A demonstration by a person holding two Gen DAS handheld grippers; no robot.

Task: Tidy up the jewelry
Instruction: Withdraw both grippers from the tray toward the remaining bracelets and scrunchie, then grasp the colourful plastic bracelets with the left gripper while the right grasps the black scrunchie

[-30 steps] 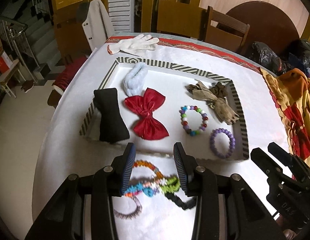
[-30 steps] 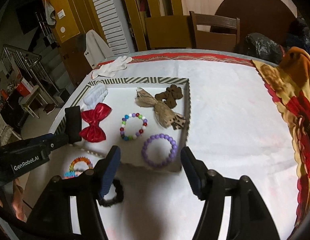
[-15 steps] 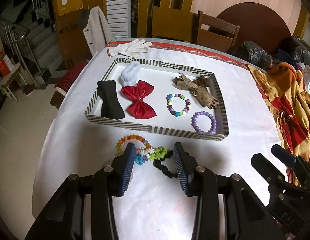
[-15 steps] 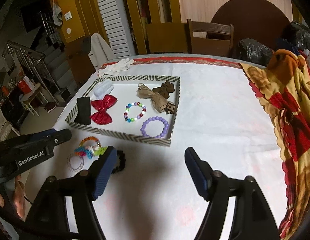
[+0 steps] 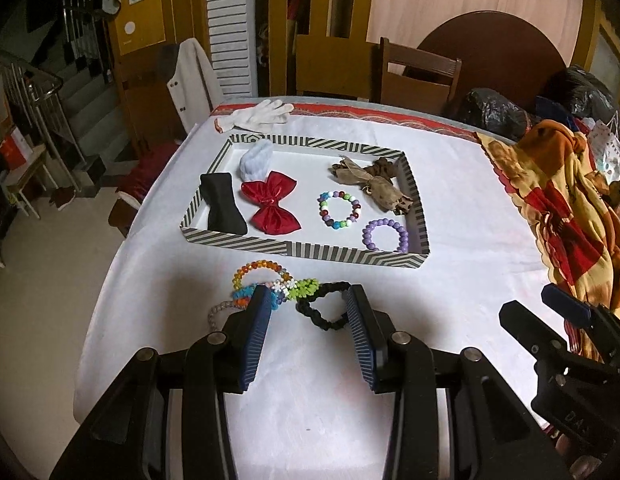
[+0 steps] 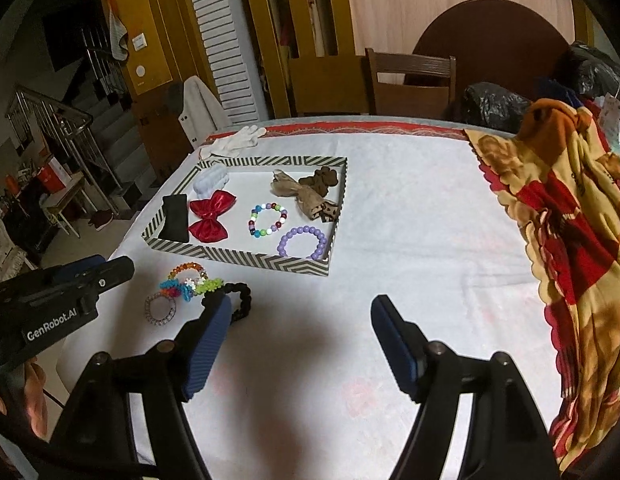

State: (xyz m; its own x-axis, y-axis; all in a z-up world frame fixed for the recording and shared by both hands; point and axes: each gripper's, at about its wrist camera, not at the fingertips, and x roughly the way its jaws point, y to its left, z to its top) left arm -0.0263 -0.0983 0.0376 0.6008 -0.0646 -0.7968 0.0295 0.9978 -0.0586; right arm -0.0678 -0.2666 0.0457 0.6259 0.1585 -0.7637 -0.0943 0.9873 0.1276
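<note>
A striped tray (image 5: 302, 253) (image 6: 246, 262) on the white table holds a black bow (image 5: 222, 203), a red bow (image 5: 272, 208), a pale blue scrunchie (image 5: 256, 164), a brown bow (image 5: 369, 188), a multicolour bead bracelet (image 5: 339, 211) and a purple bead bracelet (image 5: 385, 235). In front of the tray lie loose bracelets: an orange one (image 5: 260, 270), a colourful flower one (image 5: 288, 292), a black one (image 5: 323, 310) (image 6: 238, 300) and a silvery one (image 6: 161, 309). My left gripper (image 5: 308, 304) is open and empty just before them. My right gripper (image 6: 304, 312) is open and empty to their right.
A white glove (image 5: 256, 115) lies behind the tray. A patterned orange and red cloth (image 6: 569, 240) covers the table's right side. Wooden chairs (image 5: 415, 76) stand beyond the far edge. The table's left edge drops to the floor.
Both grippers have pulled back and up from the tray. The loose bracelets, earlier between the left fingers, now lie just ahead of them. Both stay open.
</note>
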